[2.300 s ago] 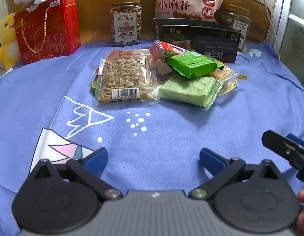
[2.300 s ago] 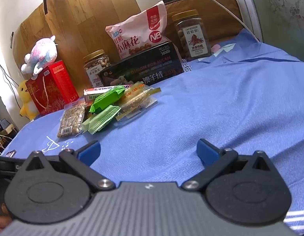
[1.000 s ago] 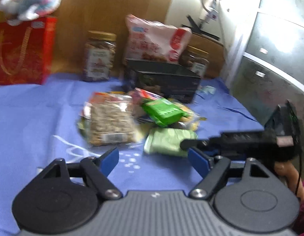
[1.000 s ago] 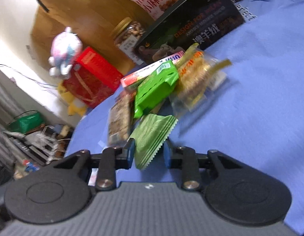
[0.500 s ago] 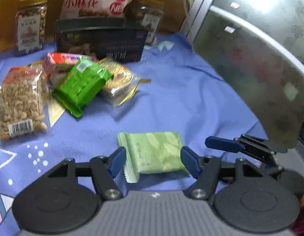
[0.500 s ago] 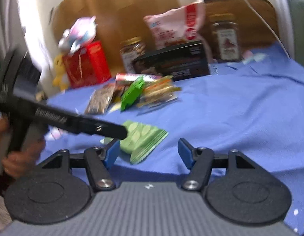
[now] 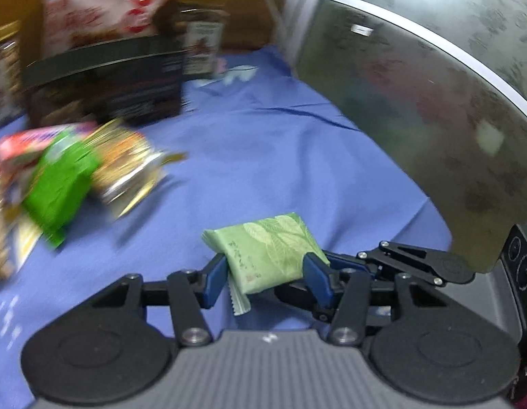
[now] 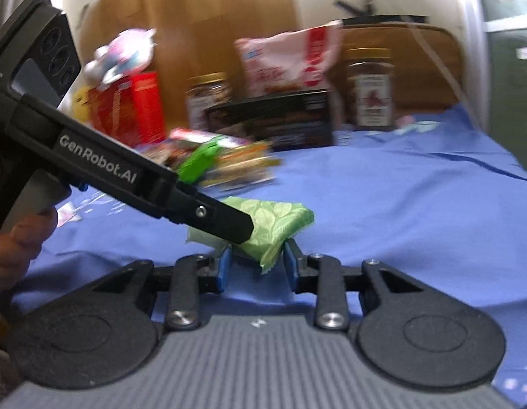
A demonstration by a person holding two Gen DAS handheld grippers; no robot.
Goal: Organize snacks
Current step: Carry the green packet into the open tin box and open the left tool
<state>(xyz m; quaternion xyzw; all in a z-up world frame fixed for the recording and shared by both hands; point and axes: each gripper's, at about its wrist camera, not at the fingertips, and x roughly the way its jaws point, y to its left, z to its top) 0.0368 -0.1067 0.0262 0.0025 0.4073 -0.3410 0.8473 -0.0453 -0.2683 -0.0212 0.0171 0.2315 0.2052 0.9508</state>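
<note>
A light green leaf-print snack packet is held up off the blue cloth. My left gripper is shut on it, one blue pad on each side. In the right wrist view the same packet hangs between my right gripper's blue pads, which stand close on its lower corner; I cannot tell whether they touch it. The left gripper's black finger crosses in from the left over the packet. The right gripper's fingers show at the packet's right in the left wrist view.
A blurred pile of snacks lies at the left: a bright green pack, a yellowish clear pack, a pink box. Behind stand a black box, a pink-white bag, nut jars and a red gift bag. A dark glass door stands at the right.
My left gripper has closed on the green packet and lifted it off the cloth. My right gripper has narrowed and come up against the packet's other side. Both cameras are swinging, so the background is blurred.
</note>
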